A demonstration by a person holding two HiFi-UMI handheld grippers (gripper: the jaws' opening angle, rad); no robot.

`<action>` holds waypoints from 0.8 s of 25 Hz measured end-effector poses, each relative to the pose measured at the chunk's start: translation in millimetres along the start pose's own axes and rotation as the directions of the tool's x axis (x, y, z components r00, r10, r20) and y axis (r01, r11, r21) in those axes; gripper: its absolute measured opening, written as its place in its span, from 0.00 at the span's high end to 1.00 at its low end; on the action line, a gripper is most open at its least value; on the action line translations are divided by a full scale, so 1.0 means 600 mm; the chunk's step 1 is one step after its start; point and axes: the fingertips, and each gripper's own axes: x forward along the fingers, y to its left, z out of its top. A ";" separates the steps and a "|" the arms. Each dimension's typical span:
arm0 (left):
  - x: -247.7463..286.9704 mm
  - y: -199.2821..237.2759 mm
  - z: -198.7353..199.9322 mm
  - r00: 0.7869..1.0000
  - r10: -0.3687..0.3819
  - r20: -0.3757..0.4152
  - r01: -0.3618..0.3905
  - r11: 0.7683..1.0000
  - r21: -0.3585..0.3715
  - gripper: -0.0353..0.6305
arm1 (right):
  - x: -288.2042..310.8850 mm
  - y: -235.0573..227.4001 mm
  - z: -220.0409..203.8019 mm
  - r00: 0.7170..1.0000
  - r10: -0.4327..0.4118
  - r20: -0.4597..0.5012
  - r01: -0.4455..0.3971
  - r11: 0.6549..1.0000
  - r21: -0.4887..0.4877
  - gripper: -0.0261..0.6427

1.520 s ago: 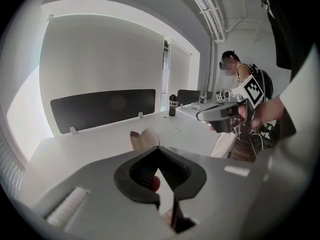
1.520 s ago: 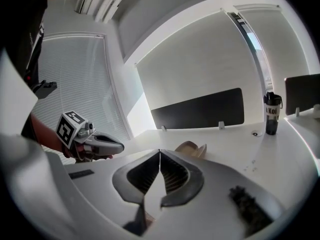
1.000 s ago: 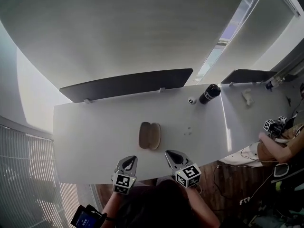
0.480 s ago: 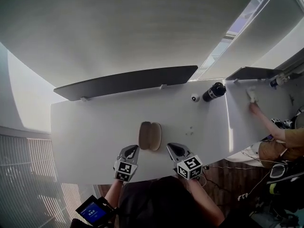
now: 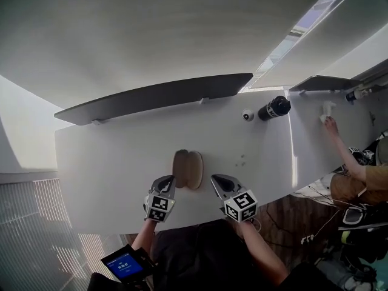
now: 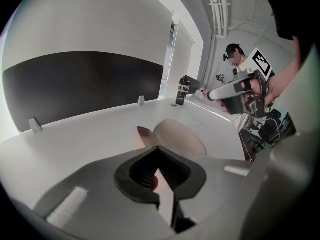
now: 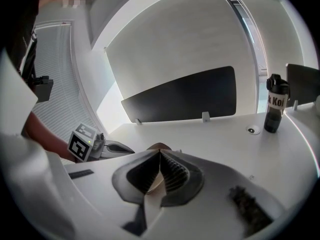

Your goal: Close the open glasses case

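Observation:
An open tan glasses case (image 5: 188, 169) lies flat on the white table (image 5: 109, 162), its two oval halves side by side. My left gripper (image 5: 167, 181) sits just near-left of the case, close to its left half, jaws shut and empty. Level with it, my right gripper (image 5: 219, 182) rests to the case's near-right with a small gap, also shut on nothing. In the left gripper view the case (image 6: 181, 136) spreads just beyond the closed tips (image 6: 156, 148). The right gripper view shows only the top of the case (image 7: 159, 146) past its tips (image 7: 160, 152).
A long dark divider panel (image 5: 157, 96) stands along the table's far edge. A black bottle (image 5: 272, 109) and a small round cap (image 5: 245, 114) are at the far right. Another person's arm (image 5: 339, 144) reaches over the neighbouring desk. The near table edge runs under my grippers.
Both grippers have edged forward toward the case, the left one now close beside its left half. The person at the right has stretched an arm across the neighbouring desk.

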 end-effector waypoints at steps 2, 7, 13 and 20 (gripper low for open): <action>0.009 0.002 -0.011 1.000 -0.005 -0.015 0.005 1.000 -0.013 0.94 | 0.007 -0.001 -0.003 1.000 0.000 -0.010 0.000 1.000 0.003 0.95; 0.022 0.008 -0.030 0.999 -0.013 -0.048 0.010 0.999 -0.046 0.94 | 0.022 -0.008 -0.002 1.000 0.000 -0.026 0.000 1.000 0.008 0.95; 0.028 0.031 -0.050 0.997 0.015 -0.078 -0.021 0.996 -0.082 0.94 | 0.041 -0.018 -0.005 0.999 0.002 -0.050 -0.002 1.000 0.008 0.95; 0.035 0.049 -0.069 0.994 0.016 -0.112 -0.027 0.994 -0.104 0.94 | 0.075 -0.007 -0.025 0.994 0.036 -0.101 -0.035 0.999 0.011 0.95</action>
